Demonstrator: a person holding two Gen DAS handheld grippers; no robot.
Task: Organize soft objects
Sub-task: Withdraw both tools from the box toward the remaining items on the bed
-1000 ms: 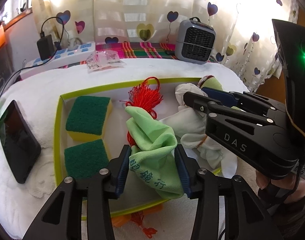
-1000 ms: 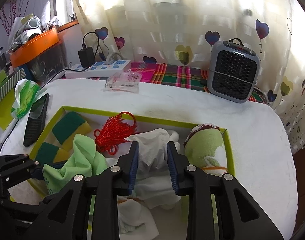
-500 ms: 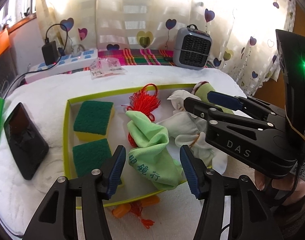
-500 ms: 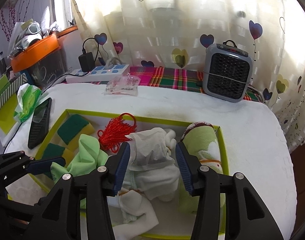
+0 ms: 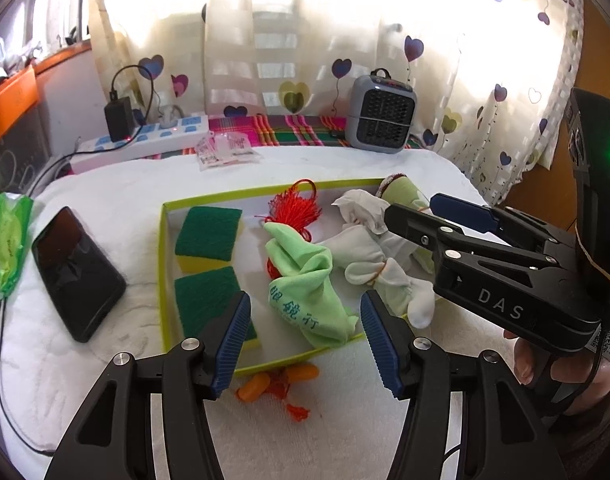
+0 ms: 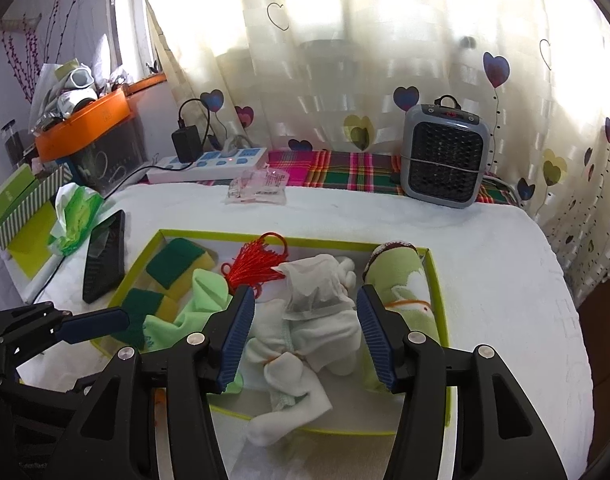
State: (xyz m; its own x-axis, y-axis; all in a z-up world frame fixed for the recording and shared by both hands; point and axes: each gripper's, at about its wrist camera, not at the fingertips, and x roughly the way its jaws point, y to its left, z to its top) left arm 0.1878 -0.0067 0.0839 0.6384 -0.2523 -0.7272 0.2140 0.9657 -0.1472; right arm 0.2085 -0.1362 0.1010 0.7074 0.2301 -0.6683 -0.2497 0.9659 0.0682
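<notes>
A lime-rimmed shallow tray (image 5: 161,272) holds two green-and-yellow sponges (image 5: 209,234), a red tassel (image 5: 295,210), a light green cloth (image 5: 305,292), a white sock bundle (image 5: 361,248) and a rolled green towel (image 5: 403,192). My left gripper (image 5: 304,304) hovers open over the tray's near rim. The green cloth lies below it, untouched by the pads. My right gripper (image 6: 303,294) hangs above the white bundle (image 6: 317,300) with its jaws opening. The bundle shows between the pads but they do not press on it. A left finger (image 6: 97,326) shows at the lower left.
An orange tassel piece (image 5: 273,380) lies outside the near rim. A black phone (image 5: 77,272) and a green tissue pack (image 5: 9,240) lie left of the tray. A small heater (image 5: 381,120), a power strip (image 5: 145,144) and a plastic packet (image 5: 225,150) stand behind. A hand (image 5: 545,364) holds the right gripper.
Both grippers opened and let go: the left released the green cloth, the right the white bundle. Both pulled back and up from the tray, and the cloths stayed in it.
</notes>
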